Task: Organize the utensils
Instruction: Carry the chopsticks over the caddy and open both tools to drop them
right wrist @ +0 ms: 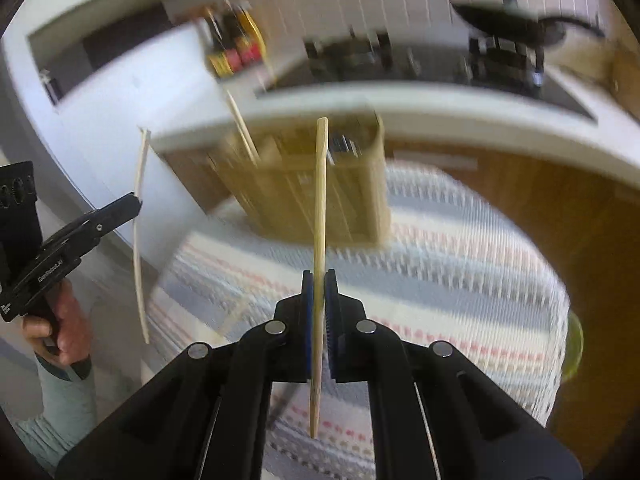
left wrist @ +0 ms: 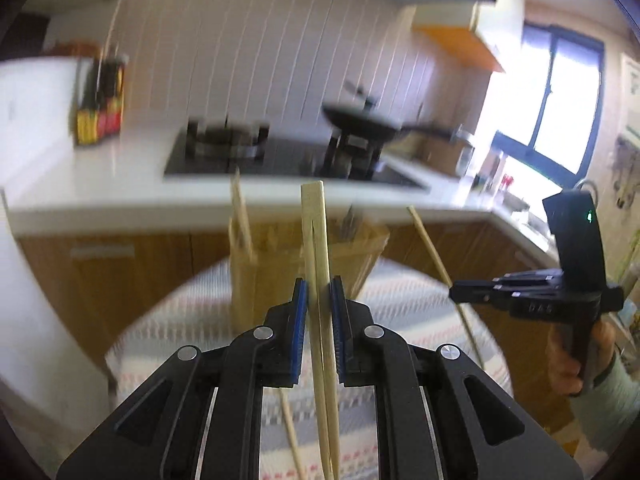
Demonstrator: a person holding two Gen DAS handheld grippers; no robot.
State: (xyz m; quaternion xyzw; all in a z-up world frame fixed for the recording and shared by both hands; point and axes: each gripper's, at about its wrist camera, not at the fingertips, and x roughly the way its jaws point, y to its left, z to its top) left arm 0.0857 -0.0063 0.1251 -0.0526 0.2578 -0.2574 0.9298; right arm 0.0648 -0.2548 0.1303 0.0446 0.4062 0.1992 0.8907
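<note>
My left gripper [left wrist: 319, 292] is shut on a pale wooden chopstick [left wrist: 316, 236] that stands nearly upright between its blue pads. My right gripper [right wrist: 319, 280] is shut on another wooden chopstick [right wrist: 321, 184], also nearly upright. Both are held above a round table with a striped cloth [right wrist: 460, 280]. A wooden utensil holder [right wrist: 312, 184] stands on the table beyond both grippers, with a chopstick [right wrist: 244, 128] and dark utensils in it; it also shows in the left wrist view [left wrist: 280, 256]. The right gripper [left wrist: 454, 292] shows at the right of the left wrist view, the left gripper [right wrist: 136, 202] at the left of the right wrist view.
A white kitchen counter [left wrist: 120, 184] with a gas hob [left wrist: 240, 156] and a black wok [left wrist: 360, 124] runs behind the table. Sauce bottles [left wrist: 100, 108] stand at the counter's left. Another chopstick [left wrist: 292, 436] lies on the cloth below the left gripper. The view is motion-blurred.
</note>
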